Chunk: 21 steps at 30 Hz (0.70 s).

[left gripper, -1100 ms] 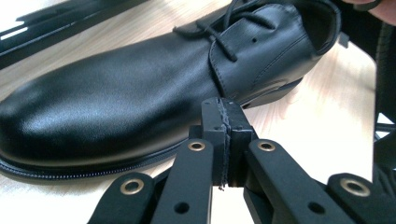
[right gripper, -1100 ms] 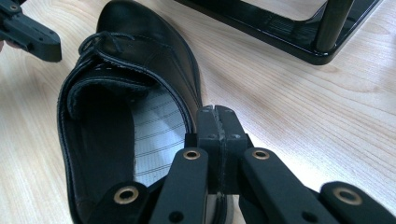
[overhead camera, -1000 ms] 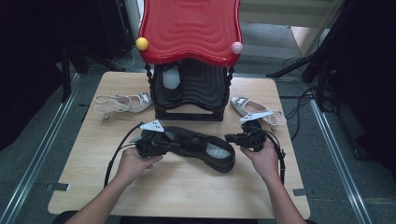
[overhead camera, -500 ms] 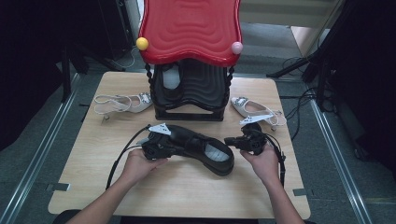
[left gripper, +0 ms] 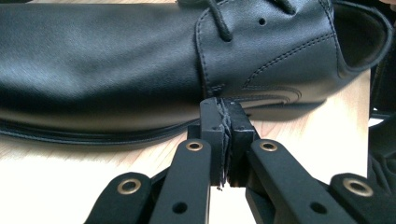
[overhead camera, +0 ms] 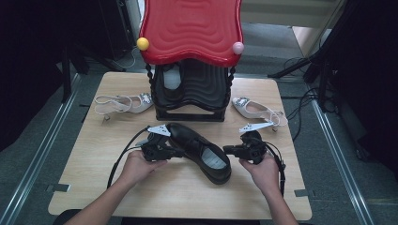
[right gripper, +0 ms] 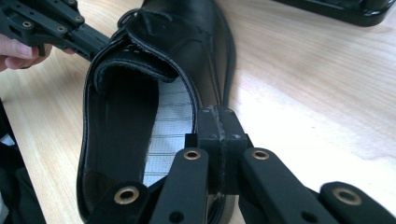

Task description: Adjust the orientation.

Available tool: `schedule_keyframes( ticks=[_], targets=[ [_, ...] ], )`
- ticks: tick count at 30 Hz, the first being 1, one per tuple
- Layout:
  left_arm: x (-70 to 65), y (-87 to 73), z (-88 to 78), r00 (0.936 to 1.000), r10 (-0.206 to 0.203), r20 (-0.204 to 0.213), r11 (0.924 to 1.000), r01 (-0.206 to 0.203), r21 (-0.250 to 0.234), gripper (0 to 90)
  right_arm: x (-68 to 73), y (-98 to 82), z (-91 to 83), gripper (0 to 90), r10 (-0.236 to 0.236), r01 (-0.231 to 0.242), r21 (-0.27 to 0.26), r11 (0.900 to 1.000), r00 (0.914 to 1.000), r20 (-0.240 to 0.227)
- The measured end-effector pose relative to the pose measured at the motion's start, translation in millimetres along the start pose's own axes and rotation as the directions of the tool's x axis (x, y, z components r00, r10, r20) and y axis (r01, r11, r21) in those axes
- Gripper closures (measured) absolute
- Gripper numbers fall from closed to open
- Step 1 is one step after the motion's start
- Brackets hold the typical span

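Shoe: black lace-up shoe lies on its sole slantwise on the surface, toe toward the red and black rack, heel opening toward the person's right.
Change, shoe: against the earlier high views its toe now points further up toward the rack; a second ago it lay flatter across the surface.
Change, right hand: right tongs have drawn off a little to the right and now sit just beside the heel.
Change, left hand: left tongs stay about where they were, at the shoe's left flank.
Left tongs: jaws pressed together, nothing between them; in the left gripper view the tips touch, or all but touch, the shoe's side just above the sole edge.
Right tongs: jaws together and empty, their tips over the heel rim.
Right gripper view adds: pale lined insole inside the shoe, and the other tongs at the laced part with fingertips behind.
Left gripper view adds: stitching, laces and an eyelet on the upper, which the high view leaves too small to read.
High view adds: pale sandal left of the rack, another pale sandal at its right, both well apart from the shoe.
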State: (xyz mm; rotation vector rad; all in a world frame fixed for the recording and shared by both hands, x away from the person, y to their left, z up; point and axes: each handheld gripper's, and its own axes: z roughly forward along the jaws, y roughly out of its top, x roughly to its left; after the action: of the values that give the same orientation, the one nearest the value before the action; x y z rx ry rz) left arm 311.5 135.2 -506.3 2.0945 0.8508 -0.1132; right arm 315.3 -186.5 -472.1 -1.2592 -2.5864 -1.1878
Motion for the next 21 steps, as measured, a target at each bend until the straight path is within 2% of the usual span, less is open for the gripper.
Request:
schedule_keyframes(
  ticks=[2,5,10,14,17,21],
  targets=[
    [0.6,0.3,0.2,1.0000,-0.005,-0.002,1.0000,0.005,-0.001,89.7,3.3,-0.7,0.5,90.0,-0.003,0.003,-0.002,1.000,0.9999,0.010],
    [2.2,0.7,-0.3,0.9999,-0.012,-0.005,0.9999,0.012,-0.003,89.7,5.6,-1.4,0.5,90.0,-0.004,0.004,0.018,1.000,0.9999,-0.010],
    [4.6,1.2,0.6,0.9996,-0.028,-0.007,0.9995,0.028,-0.016,89.6,16.3,-5.5,0.5,90.0,-0.034,0.034,0.035,0.999,0.9993,-0.012],
    [7.0,2.3,3.4,0.9986,-0.052,0.011,0.9984,0.052,-0.022,88.9,19.4,-6.5,1.2,90.0,-0.031,0.031,0.035,0.999,0.9995,-0.011],
    [6.0,3.1,5.1,0.9991,-0.042,0.003,0.9987,0.042,-0.028,88.9,19.2,-6.8,1.3,90.0,-0.017,0.018,0.041,0.999,0.9996,-0.023],
    [7.5,4.9,6.8,0.9991,-0.042,-0.006,0.9985,0.042,-0.035,89.0,23.4,-7.6,2.3,90.0,-0.023,0.025,0.053,0.998,0.9991,-0.036]
  ],
)
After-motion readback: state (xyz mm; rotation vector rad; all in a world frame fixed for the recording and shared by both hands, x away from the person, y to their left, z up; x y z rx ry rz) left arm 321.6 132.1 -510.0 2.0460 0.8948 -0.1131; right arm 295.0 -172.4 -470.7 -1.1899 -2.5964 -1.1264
